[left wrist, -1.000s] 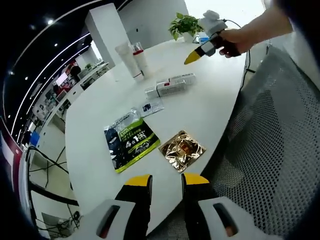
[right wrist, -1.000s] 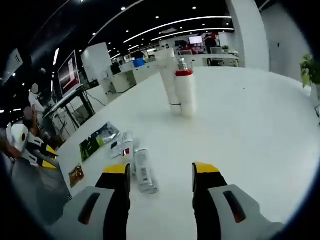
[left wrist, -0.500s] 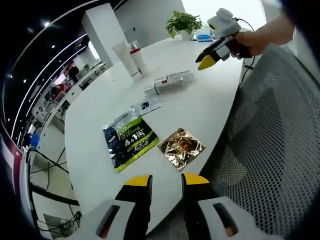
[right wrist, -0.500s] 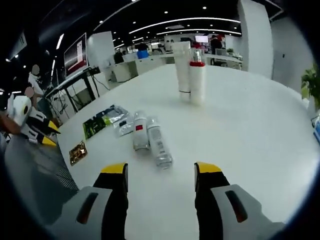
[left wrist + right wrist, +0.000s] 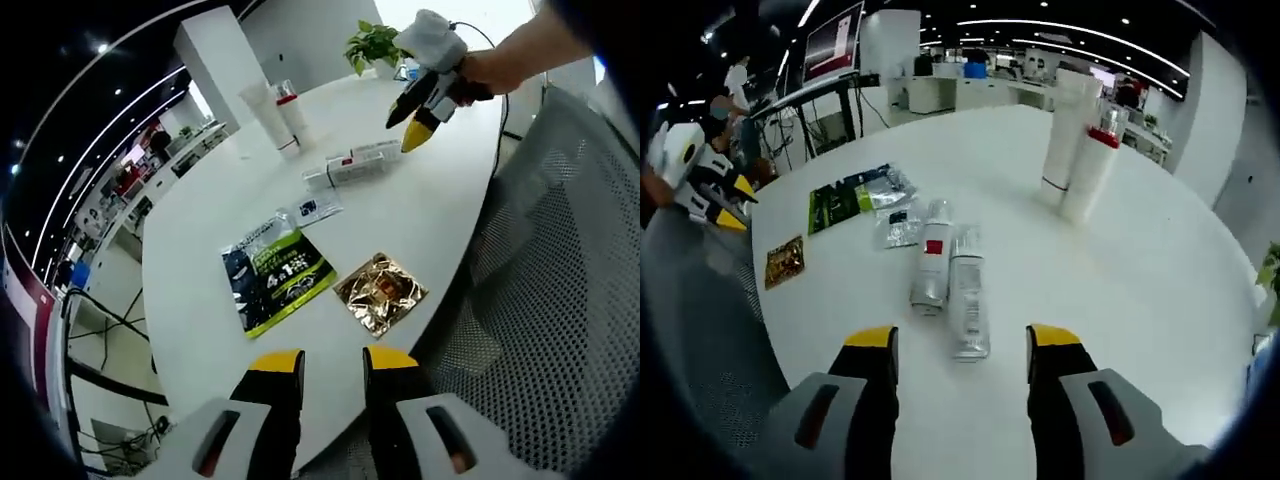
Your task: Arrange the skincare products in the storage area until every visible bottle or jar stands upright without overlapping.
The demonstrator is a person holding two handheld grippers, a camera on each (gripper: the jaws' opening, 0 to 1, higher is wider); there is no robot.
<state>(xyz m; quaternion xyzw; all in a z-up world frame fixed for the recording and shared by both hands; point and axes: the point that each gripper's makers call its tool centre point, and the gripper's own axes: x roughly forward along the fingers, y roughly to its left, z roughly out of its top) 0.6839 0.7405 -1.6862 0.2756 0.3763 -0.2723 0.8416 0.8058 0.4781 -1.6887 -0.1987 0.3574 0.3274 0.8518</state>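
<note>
Right gripper view: the white table (image 5: 1160, 300) carries all items. Two tall containers, a white tube (image 5: 1066, 135) and a red-capped bottle (image 5: 1090, 170), stand upright side by side at the far part of the table; whether they touch cannot be told. Two silver bottles (image 5: 950, 285) lie on their sides, touching along their length, just ahead of the right gripper (image 5: 962, 350), whose jaws are spread and empty. These two remain to be stood up, so the task appears roughly half complete. Beyond them lie a green sachet (image 5: 840, 205), a small clear packet (image 5: 902, 228) and a gold sachet (image 5: 785, 260). The left gripper (image 5: 322, 362), jaws slightly parted and holding nothing, hangs over the near table edge.
</note>
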